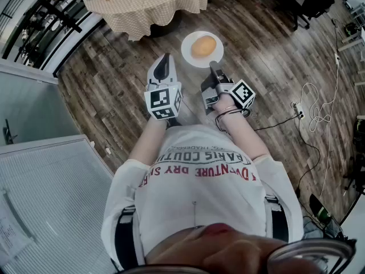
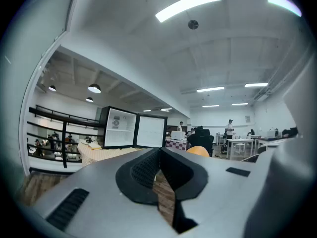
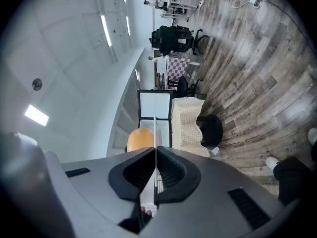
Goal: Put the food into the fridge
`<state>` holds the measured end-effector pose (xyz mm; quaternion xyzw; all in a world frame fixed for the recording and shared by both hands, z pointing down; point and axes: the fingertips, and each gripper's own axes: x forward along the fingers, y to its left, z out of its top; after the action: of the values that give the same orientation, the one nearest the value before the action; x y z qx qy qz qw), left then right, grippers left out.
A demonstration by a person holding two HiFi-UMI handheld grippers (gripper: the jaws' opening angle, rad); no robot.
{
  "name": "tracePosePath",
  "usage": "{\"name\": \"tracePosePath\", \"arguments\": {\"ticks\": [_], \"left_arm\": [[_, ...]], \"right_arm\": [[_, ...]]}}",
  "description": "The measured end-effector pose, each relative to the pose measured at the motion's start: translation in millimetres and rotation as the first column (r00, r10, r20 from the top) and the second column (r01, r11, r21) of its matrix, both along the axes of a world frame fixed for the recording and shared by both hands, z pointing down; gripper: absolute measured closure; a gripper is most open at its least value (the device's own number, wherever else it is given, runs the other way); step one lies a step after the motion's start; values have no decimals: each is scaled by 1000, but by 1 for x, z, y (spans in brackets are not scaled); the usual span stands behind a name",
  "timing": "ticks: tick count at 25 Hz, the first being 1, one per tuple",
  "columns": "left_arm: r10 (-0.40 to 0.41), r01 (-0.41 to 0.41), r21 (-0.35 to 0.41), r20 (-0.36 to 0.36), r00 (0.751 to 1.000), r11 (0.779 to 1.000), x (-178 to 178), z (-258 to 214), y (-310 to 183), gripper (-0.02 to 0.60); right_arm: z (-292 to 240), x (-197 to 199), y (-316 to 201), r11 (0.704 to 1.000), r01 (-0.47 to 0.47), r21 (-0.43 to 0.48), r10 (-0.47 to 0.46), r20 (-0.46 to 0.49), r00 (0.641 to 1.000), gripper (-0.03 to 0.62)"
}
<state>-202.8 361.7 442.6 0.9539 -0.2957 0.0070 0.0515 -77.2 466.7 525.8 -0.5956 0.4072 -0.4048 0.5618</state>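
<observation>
Right tool [image 3: 155,152] clenches the plate [image 1: 190,57] of food [image 1: 203,46]; left tool [image 2: 159,155] is clenched, empty. Mid-carry, I judge: next, keep it level to the open fridge [image 2: 134,128].

Open lab-office, desks [image 2: 241,142], swivel chairs [image 3: 174,37], strip lights [image 2: 187,6], cables [image 1: 315,114] on wood floor [image 1: 268,50]

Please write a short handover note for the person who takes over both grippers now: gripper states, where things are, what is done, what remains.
Right gripper: fingers shut on the rim of the round white plate carrying the round orange food.
Left gripper: shut, empty.
Small black fridge: ahead, door open, at the table with checked cloth.
Done: plate lifted.
Left: carry it to the fridge, put food inside.
</observation>
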Motion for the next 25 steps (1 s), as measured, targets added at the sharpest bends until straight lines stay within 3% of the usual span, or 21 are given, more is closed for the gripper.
{"name": "tracePosePath", "arguments": {"ticks": [8, 18, 25], "left_arm": [[6, -7, 31, 20, 1000, 1000, 9, 0, 4, 554], [24, -23, -27, 30, 999, 999, 24, 9, 6, 554], [30, -27, -58, 56, 998, 998, 49, 24, -30, 554]], "right_arm": [[0, 5, 3, 1000, 13, 6, -13, -6, 1000, 562], [8, 20, 12, 1000, -1, -23, 2, 50, 999, 563], [14, 42, -22, 1000, -2, -17, 4, 79, 997, 563]]}}
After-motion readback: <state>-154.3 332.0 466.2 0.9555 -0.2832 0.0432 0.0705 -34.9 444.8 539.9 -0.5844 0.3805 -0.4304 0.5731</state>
